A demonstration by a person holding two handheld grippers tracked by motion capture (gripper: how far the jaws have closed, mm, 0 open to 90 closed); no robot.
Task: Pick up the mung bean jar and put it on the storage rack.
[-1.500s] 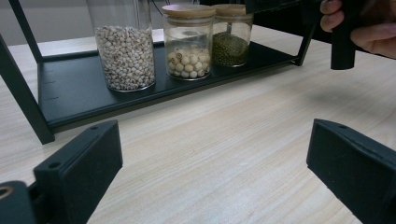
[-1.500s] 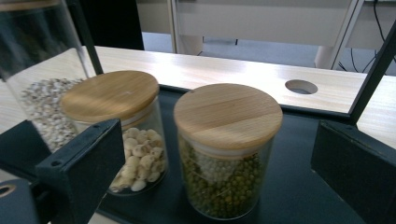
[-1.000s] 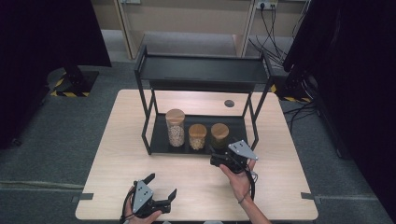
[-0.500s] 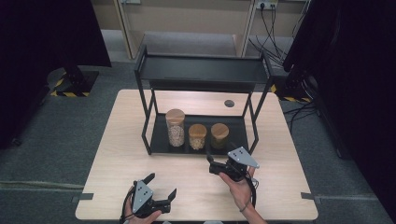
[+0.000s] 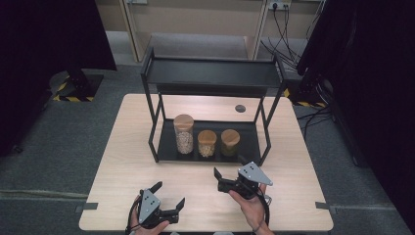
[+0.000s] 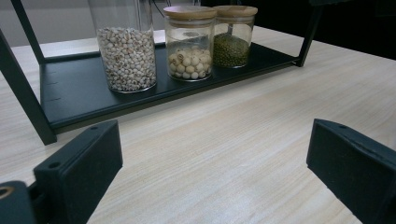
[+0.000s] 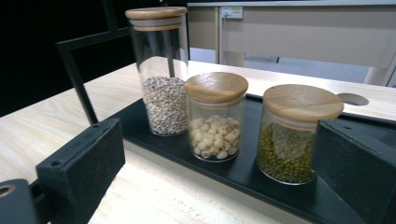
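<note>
Three wood-lidded glass jars stand in a row on the bottom shelf of a black metal rack (image 5: 252, 145): a tall jar of pale grains (image 5: 184, 133) (image 6: 126, 49) (image 7: 162, 70), a short jar of white seeds (image 5: 207, 143) (image 6: 188, 42) (image 7: 215, 116), and a short jar of green beans (image 5: 230, 142) (image 6: 232, 35) (image 7: 295, 133). My right gripper (image 5: 229, 169) (image 7: 219, 168) is open, just in front of the shelf near the two short jars. My left gripper (image 5: 169, 196) (image 6: 215, 172) is open at the table's near edge, empty.
The rack's upper shelf (image 5: 213, 73) overhangs the jars, and its posts (image 5: 266, 139) flank the shelf opening. A round cable hole (image 5: 240, 108) lies in the wooden table (image 5: 122, 147) behind the rack. Bare tabletop lies on both sides of the rack.
My right gripper has drawn back from the shelf toward the near edge and a little left. The left gripper has stayed put.
</note>
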